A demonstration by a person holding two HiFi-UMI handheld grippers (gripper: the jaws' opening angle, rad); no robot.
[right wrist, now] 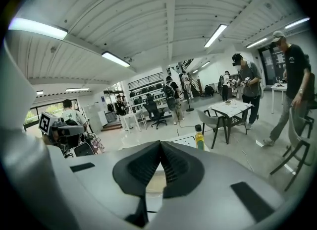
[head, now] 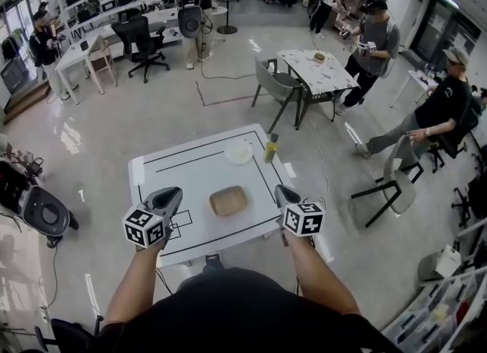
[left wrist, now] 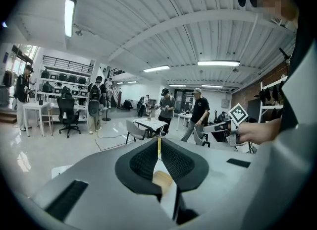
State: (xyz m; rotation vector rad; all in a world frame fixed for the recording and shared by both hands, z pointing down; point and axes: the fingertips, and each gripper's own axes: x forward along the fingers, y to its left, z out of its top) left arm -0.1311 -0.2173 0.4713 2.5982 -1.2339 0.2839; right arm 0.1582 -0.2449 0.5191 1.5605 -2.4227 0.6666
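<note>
The left tool [head: 172, 192] and the right tool [head: 282, 189] both have their ribbed black pads pressed together on nothing. They hover either side of the tan, rounded-rectangular dish [head: 229, 200] on the glossy white tabletop [head: 190, 178]. Closed tips would probably shove the smooth dish, and a careless sweep could topple the slim bottle [head: 271, 147] beyond.

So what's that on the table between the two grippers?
In the head view, a tan rounded tray lies on the white table between the left gripper and the right gripper, touching neither.
</note>
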